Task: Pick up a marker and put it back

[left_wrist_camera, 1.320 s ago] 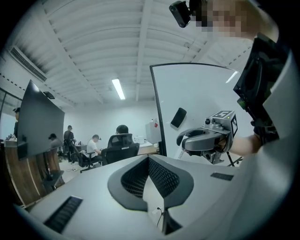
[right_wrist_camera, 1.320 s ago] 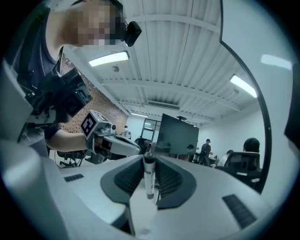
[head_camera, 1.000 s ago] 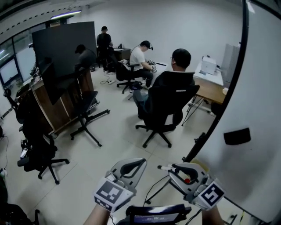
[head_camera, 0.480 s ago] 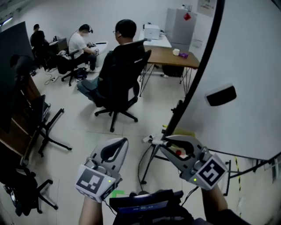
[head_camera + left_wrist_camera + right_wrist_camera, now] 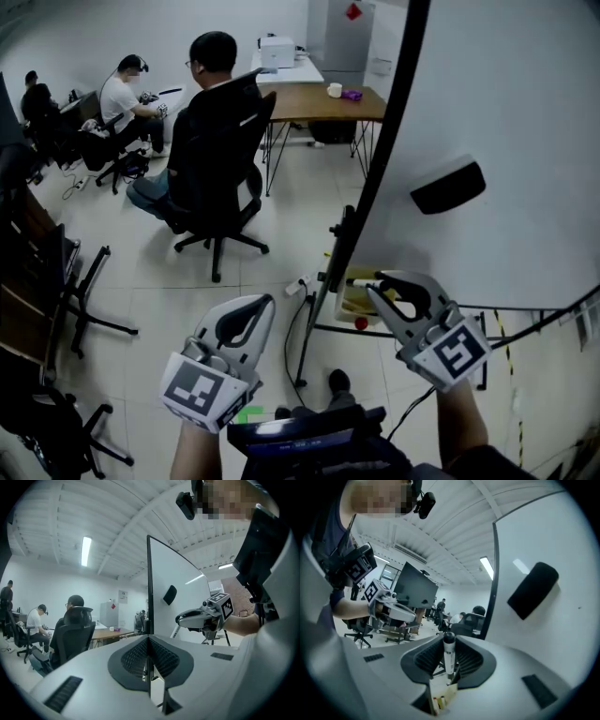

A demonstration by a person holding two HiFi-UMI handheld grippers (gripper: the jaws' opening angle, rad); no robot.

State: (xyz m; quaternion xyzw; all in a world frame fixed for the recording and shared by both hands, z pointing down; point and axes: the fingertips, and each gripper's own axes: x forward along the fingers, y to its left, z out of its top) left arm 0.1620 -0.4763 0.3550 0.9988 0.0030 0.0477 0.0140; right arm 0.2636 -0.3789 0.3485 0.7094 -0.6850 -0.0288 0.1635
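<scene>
A big whiteboard [image 5: 506, 122] stands on its frame at the right. Low beside its post sits a yellow tray [image 5: 352, 305]. The left tongs [image 5: 261, 305] are closed together, with nothing in them. The right tongs [image 5: 377, 283] are clamped on the marker [image 5: 449, 654], which lies across the pads, in the air near the tray. I think the marker is light, stiff and smooth, so it may slip or turn. The middle of its barrel seems the best place to hold.
</scene>
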